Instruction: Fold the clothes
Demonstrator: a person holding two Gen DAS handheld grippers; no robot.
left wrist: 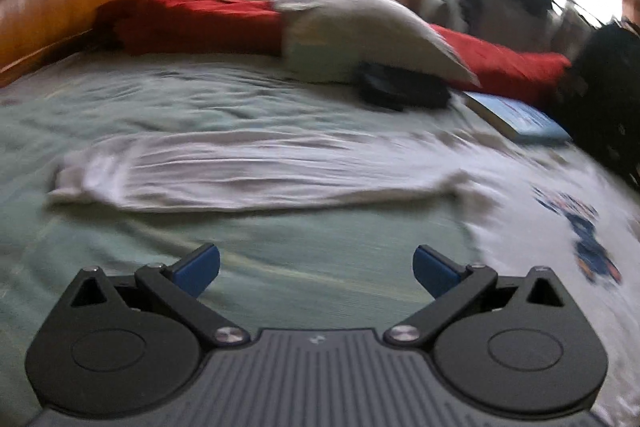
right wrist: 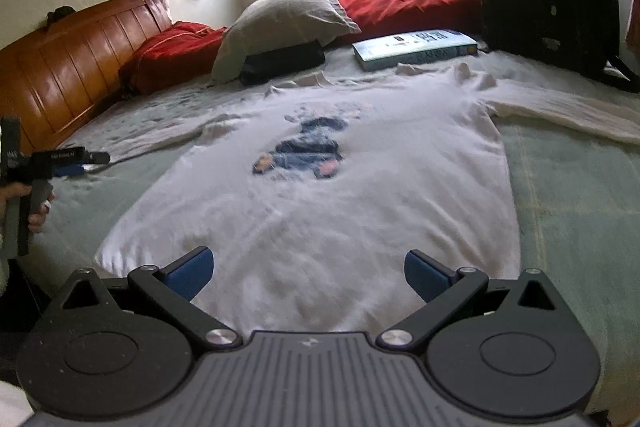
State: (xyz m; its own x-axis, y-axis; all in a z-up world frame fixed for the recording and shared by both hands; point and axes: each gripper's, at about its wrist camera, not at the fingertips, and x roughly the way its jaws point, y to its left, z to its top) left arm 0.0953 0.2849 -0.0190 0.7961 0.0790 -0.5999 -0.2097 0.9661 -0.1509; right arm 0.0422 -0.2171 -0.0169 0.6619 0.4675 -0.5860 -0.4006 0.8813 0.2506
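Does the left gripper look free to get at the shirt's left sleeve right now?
Probably yes. The left gripper is open, and only bare bedsheet lies between it and the sleeve, which is spread flat with nothing on it.

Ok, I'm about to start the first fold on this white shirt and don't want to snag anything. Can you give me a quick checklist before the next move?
1. White long-sleeved shirt lies spread flat, print side up: ok.
2. Left gripper open, nothing between its fingers: ok.
3. Right gripper open, over the shirt's hem: ok.
4. Left sleeve stretched out ahead of the left gripper: ok.
5. Book lies just past the collar; touching the shirt or not: cannot tell.
6. Right sleeve extends out to the side, its cuff out of view: cannot tell.
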